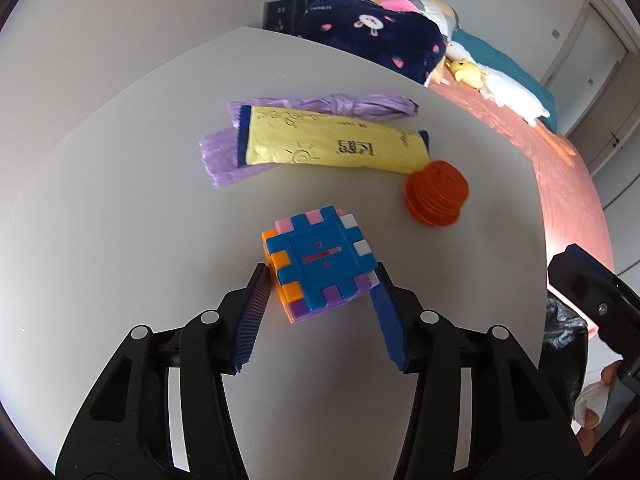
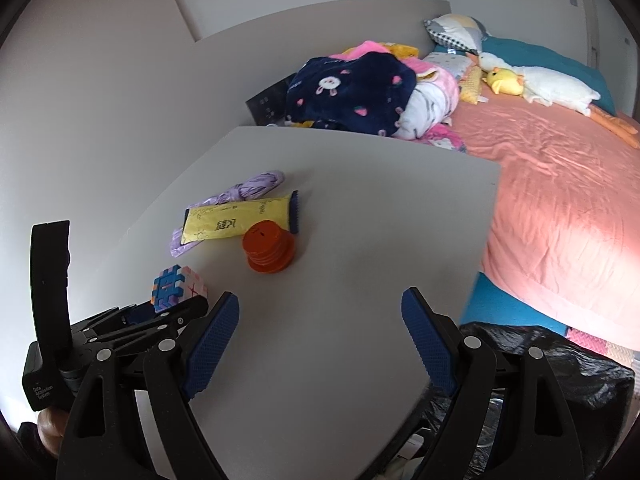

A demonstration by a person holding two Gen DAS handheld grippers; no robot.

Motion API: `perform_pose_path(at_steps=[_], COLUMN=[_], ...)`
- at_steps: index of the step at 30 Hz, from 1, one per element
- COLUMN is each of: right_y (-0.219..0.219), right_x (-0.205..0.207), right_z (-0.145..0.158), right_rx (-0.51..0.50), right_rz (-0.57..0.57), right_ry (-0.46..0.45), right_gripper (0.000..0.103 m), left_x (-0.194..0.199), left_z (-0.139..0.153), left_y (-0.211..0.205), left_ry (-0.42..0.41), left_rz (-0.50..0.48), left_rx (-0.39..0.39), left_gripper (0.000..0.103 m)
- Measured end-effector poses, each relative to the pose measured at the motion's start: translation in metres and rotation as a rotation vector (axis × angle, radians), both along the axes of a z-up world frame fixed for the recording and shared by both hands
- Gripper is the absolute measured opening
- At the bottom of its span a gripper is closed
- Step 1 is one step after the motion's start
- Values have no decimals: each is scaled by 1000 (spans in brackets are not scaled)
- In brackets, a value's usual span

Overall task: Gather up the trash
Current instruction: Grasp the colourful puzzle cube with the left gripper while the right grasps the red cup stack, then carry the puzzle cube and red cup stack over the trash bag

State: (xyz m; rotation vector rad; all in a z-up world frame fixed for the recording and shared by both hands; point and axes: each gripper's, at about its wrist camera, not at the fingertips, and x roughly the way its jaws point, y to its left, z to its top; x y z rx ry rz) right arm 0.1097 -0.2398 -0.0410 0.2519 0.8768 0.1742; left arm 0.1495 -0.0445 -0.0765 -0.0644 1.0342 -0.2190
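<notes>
A multicoloured puzzle cube (image 1: 320,264) sits tilted on the white table (image 1: 120,200), close to me. My left gripper (image 1: 320,270) has its ribbed blue pads pressed against the cube's two sides, shut on it. In the right wrist view the same cube (image 2: 178,286) shows at the left gripper's tips. A yellow snack wrapper (image 1: 332,146) lies on a knotted purple plastic bag (image 1: 340,106) farther back. A stack of orange discs (image 1: 436,194) stands to the right of them. My right gripper (image 2: 320,300) hangs open over bare table, with nothing between its fingers.
A black trash bag (image 2: 540,356) gapes below the table's right edge. Beyond the table is a bed with a pink cover (image 2: 560,200), a dark blue blanket (image 2: 352,92) and plush toys (image 2: 520,80). A white wall runs along the left.
</notes>
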Motion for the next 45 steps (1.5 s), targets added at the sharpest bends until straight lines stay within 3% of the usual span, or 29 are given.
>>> perform_pose_path(at_steps=[14,21,24,26,28,45], right_y=[39,49,53,55,57,49], right_x=[43,63,68,70,71,42], right_z=[-18,-30,-34,-34,-34,-13], right_rx=[-4,-26,-58,-79,-86,-48], right_rz=[62,59,62,77,96,106], right_ry=[55,80,82,77,75,54], right_gripper=[84,84,79,70,46,46], left_x=[-4,-4,-3,-3,-3,-16], left_z=[14,12,11,11,12,35], left_y=[49,62,66,68,69,51], left_ry=[-79,-79,-87,-92,-94,-122], left_rz=[71,93,100,96,98,58], left_rx=[-92,-109,-115,-119,-123,-113], left_gripper=[44,44,44,44,43,43])
